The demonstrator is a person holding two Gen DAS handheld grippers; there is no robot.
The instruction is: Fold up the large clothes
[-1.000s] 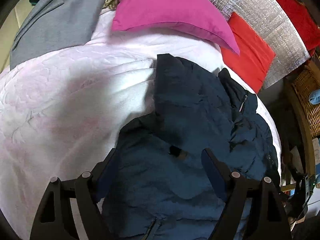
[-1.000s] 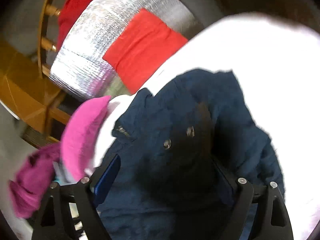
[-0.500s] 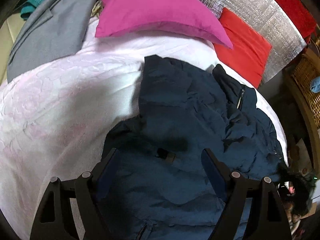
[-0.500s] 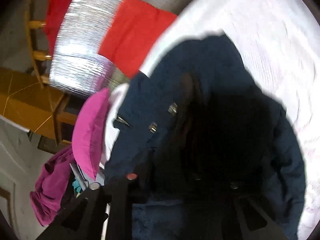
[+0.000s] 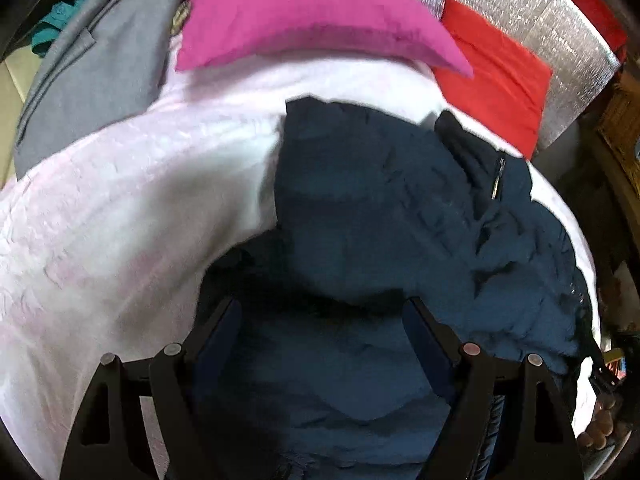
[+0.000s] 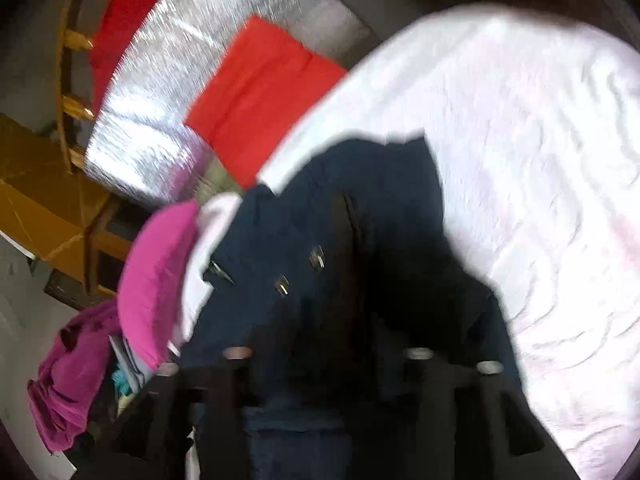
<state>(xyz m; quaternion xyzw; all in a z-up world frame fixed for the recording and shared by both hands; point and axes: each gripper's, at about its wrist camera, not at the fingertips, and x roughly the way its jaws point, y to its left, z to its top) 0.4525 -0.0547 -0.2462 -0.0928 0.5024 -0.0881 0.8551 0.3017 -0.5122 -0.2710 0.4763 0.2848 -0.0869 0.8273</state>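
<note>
A large navy padded jacket (image 5: 400,216) lies crumpled on a pale pink quilted bedspread (image 5: 120,208). Its zipper pull shows at the collar. My left gripper (image 5: 324,312) hovers over the jacket's near part with its jaws wide apart and nothing between them. In the right wrist view the same jacket (image 6: 304,240) shows metal snaps and fills the lower middle. My right gripper (image 6: 328,356) sits low over the jacket, blurred, with dark fabric filling the space between its fingers; I cannot tell whether it grips.
A magenta pillow (image 5: 304,16) and a red cushion (image 5: 496,72) lie at the head of the bed against a silver foil panel (image 5: 520,8). A grey garment (image 5: 100,72) lies at the far left. A purple cloth (image 6: 64,376) hangs beside the bed.
The left gripper has moved closer over the jacket, jaws still wide apart. The right view has swung and stays blurred; the jacket now fills the space between its fingers.
</note>
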